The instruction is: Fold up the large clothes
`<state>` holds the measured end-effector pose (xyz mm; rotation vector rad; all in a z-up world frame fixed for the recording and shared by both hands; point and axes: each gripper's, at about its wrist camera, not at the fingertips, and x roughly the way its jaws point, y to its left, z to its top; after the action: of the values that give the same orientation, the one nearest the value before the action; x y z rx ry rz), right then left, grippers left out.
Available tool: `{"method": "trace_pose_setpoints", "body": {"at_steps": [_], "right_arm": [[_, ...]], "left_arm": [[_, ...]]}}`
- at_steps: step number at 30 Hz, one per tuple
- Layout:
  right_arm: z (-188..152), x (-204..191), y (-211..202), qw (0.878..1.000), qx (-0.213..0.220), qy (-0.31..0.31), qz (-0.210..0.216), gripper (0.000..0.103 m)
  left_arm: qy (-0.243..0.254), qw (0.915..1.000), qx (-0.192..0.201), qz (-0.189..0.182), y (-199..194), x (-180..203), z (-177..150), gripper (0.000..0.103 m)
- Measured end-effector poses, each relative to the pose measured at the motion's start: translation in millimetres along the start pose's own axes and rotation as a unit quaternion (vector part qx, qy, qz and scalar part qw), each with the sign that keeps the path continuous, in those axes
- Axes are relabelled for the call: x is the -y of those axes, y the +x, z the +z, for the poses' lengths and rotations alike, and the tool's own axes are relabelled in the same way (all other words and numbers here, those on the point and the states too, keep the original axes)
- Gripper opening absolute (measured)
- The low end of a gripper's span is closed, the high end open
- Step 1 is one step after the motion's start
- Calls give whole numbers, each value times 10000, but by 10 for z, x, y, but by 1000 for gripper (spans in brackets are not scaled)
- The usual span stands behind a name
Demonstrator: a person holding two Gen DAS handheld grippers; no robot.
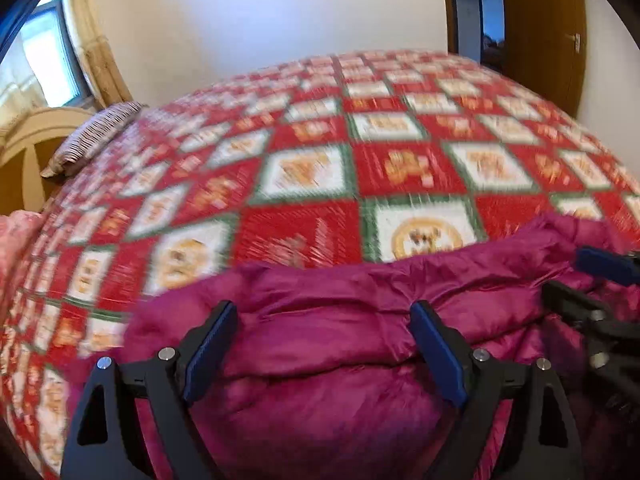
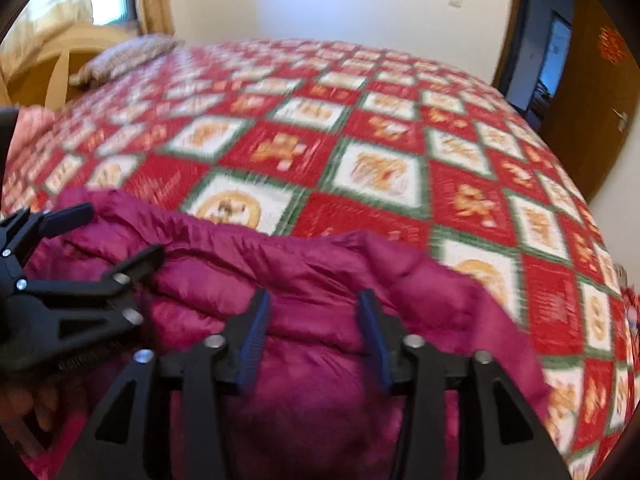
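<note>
Magenta and puffy, the jacket lies bunched on the bed, at its near edge, and serves as the landmark. Far to the left of the jacket, at the head of the bed, a striped pillow leans by a pale wooden headboard, with a window and curtain above it. A pink cloth shows at the bed's left edge, left of the jacket.

Over the jacket's left part hovers the left gripper; its jaws stand wide, with a quilted fold swelling up between them, and the blue pads do not press on it. Over the jacket's right part is the right gripper; its jaws stand about half open, again astride the padded cloth with gaps at both pads, so nothing is clamped. In the right wrist view the left gripper shows at the jacket's left, spread open.

Beyond the jacket the red, white and green checked bedspread runs to a white wall. Far right of the jacket is a brown door bearing a red ornament. Both views are motion-blurred.
</note>
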<state>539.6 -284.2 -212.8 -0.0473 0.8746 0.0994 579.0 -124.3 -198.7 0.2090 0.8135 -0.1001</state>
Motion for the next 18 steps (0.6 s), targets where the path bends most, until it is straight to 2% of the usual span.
{"method": "trace_pose_setpoints", "body": {"at_steps": [2,6,11,15,18], "right_arm": [[-74,129,-335,9994,261,210,22,68],[-388,354,-819,9979,382,521,47,72],[-1062,567,-1356,9963,170,809,212,73],[-1763,574,-1693,9951,-65,961,229,74],[-2207,517,-1876,9934,-212,1094,271,74]], "left_arm": [[-161,9994,274,-145,-397,-182,-13,88],[-256,9983,416,-309,-1014,-469,-325,88],[-99,9991,344,-219,-1675,-718,-1181,88],[-79,9998,112,-148,-1950,-831,-1880,88],[-169,9997,-89,-122,-2062,-916,-2278,88]]}}
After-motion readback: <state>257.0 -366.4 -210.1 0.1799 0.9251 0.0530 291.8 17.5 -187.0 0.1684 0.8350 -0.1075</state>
